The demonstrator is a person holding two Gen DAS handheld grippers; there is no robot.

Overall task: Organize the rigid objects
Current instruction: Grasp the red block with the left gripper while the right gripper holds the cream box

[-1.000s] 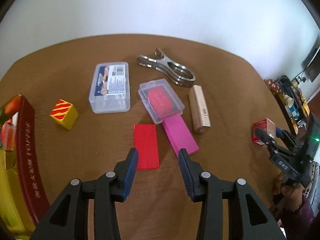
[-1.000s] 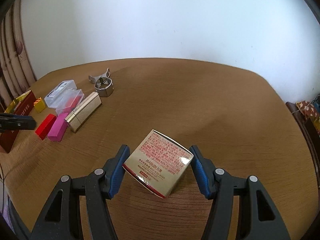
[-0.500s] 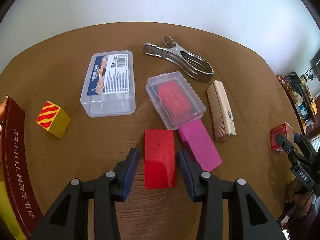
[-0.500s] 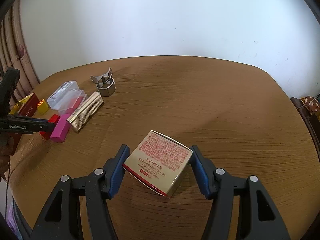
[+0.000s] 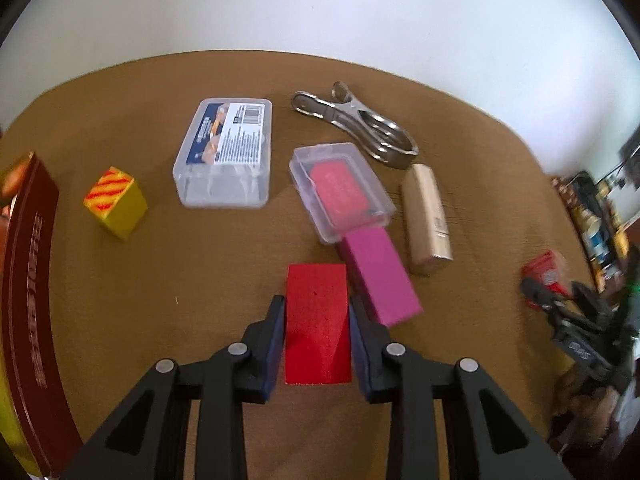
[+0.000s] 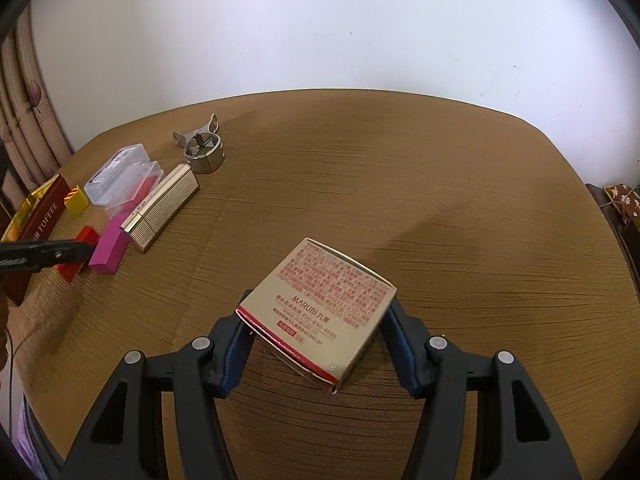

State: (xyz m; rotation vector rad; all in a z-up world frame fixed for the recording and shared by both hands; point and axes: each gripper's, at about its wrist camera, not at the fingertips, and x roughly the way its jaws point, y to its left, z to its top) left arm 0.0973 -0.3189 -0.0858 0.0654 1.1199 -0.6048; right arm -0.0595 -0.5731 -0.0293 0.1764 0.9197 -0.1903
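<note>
While clamped, red block fills left hand-held gripper.

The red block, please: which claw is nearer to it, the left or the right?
Left. The left claw has the red block between its fingers, while the right claw grips the gold box well off to its right.

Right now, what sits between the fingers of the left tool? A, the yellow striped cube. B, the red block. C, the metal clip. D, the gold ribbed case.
B: in the left wrist view the red block lies between the blue pads of the left tool, which sit close against both its long sides on the table.
</note>
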